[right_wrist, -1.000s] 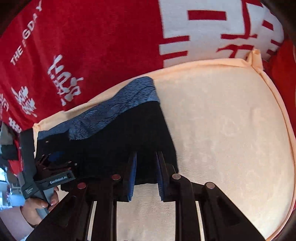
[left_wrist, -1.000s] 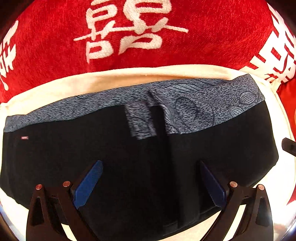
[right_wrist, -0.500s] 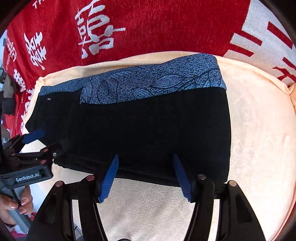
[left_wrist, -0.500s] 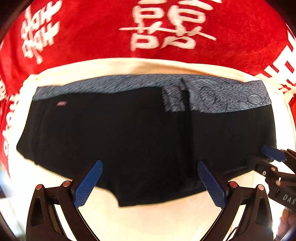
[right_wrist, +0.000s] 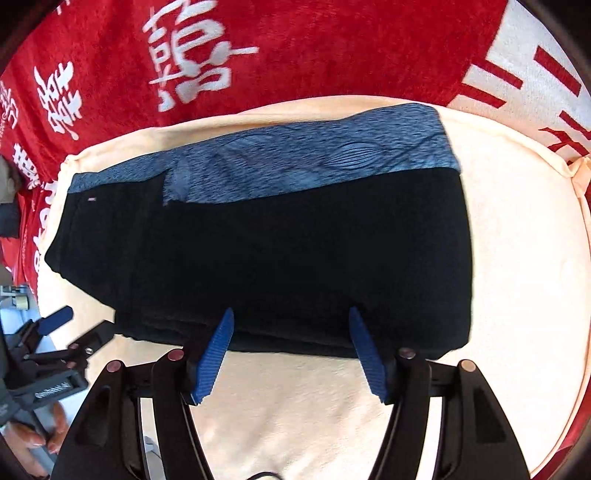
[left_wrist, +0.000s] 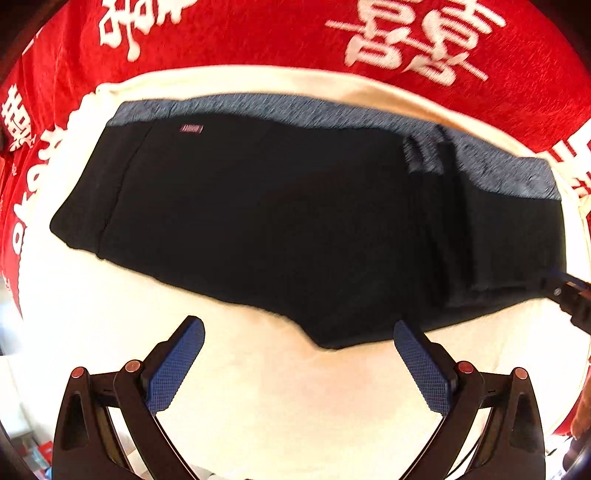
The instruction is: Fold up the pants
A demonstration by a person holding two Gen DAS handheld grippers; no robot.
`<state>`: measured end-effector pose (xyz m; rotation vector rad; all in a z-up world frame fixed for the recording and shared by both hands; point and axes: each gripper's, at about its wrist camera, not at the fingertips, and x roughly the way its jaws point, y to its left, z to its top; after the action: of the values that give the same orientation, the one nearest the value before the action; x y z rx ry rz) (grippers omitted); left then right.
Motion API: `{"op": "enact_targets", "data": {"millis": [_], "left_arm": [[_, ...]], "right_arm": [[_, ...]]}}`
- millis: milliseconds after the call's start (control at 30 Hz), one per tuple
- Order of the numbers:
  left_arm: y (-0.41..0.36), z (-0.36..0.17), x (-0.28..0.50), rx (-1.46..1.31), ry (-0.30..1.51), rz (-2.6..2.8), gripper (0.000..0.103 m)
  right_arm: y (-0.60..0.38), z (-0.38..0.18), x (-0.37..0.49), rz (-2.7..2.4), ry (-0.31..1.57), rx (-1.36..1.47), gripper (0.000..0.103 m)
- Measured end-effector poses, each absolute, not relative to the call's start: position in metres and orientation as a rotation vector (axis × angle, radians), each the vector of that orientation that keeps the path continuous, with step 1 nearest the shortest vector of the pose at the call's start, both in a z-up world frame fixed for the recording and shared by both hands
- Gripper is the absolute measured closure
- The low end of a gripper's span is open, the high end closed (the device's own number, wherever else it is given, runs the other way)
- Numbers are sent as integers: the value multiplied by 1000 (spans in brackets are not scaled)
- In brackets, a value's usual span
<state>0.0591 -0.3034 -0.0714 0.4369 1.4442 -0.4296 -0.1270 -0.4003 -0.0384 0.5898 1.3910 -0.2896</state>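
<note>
Black pants [left_wrist: 280, 221], folded into a flat trapezoid, lie on a cream terry towel [left_wrist: 280, 402]; no container in view. Waistband [right_wrist: 295, 162] is mottled blue-grey knit with a leaf print, along the far edge. Small pink label [left_wrist: 191, 128] near one corner. Red plush blanket [left_wrist: 258, 33] with white characters lies beyond the towel. Left gripper [left_wrist: 297, 363]: blue ribbed pads spread wide, holding nothing, just short of the pants. Right gripper [right_wrist: 291, 350]: pads apart, tips at the near hem.
</note>
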Motion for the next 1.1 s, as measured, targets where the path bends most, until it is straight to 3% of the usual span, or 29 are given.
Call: {"op": "enact_targets", "data": {"millis": [200, 300, 433, 767, 1100], "left_arm": [[-264, -71, 63, 357, 1458, -466, 0], [-246, -66, 64, 331, 1466, -489, 0], [-222, -60, 65, 309, 1496, -510, 0], [-157, -80, 56, 213, 1618, -421, 0], [-138, -95, 72, 126, 1620, -311, 0]], "right_arm": [[-354, -33, -106, -218, 1407, 625, 34], [-325, -30, -102, -184, 1426, 601, 23], [-293, -28, -110, -140, 1468, 592, 20], [-240, -33, -106, -78, 1618, 524, 19], [-229, -30, -71, -65, 1648, 428, 19]]}}
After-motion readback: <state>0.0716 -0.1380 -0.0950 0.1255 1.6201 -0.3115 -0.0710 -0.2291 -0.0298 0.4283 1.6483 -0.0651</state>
